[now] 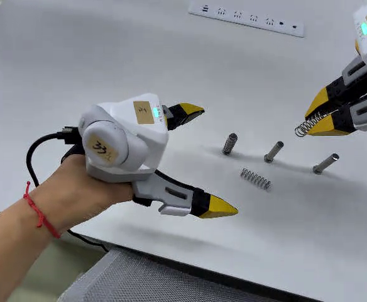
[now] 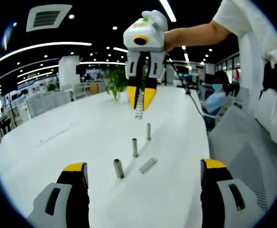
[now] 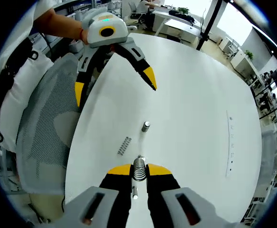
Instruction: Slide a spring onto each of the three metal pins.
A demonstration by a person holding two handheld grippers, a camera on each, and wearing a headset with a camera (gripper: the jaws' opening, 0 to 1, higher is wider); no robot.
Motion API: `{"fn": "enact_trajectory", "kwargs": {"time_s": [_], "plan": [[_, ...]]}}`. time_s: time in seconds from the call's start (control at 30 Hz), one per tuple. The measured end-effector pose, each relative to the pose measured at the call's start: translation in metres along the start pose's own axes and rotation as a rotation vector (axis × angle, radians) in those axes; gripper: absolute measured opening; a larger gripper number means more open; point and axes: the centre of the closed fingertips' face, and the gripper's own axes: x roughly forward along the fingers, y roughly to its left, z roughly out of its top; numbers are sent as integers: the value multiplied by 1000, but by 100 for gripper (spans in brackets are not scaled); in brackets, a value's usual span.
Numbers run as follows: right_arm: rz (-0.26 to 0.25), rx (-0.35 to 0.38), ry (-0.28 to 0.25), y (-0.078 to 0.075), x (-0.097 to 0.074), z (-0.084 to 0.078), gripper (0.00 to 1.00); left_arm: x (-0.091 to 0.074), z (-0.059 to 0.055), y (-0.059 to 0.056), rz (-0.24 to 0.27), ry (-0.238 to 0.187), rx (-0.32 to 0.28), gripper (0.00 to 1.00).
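Three metal pins stand in a row on the white table. The left pin (image 1: 229,143) (image 2: 118,168) wears a spring; the middle pin (image 1: 273,151) (image 2: 134,147) and the right pin (image 1: 325,163) (image 2: 148,131) are bare. A loose spring (image 1: 255,178) (image 2: 148,165) (image 3: 124,145) lies in front of them. My right gripper (image 1: 327,119) (image 2: 141,96) (image 3: 139,172) hovers above the right end of the row, shut on another spring (image 1: 306,126) (image 2: 139,110) (image 3: 138,166) that sticks out past its yellow tips. My left gripper (image 1: 212,160) (image 3: 115,86) is wide open left of the pins, holding nothing.
A white power strip (image 1: 246,17) (image 3: 231,142) lies at the far side of the table. A grey mesh chair (image 1: 108,283) (image 3: 48,123) stands at the near table edge (image 1: 190,267). A black cable (image 1: 36,157) trails from the left gripper.
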Motion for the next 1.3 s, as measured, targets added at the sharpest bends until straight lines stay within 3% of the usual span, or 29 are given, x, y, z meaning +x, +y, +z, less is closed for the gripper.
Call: {"fn": "enact_trajectory", "kwargs": {"time_s": [0.47, 1.3], "plan": [[25, 29, 40, -8, 33, -10, 12, -3, -5, 2, 13, -21, -42, 100], [57, 43, 62, -6, 50, -15, 12, 0, -3, 0, 7, -41, -66, 100]]}}
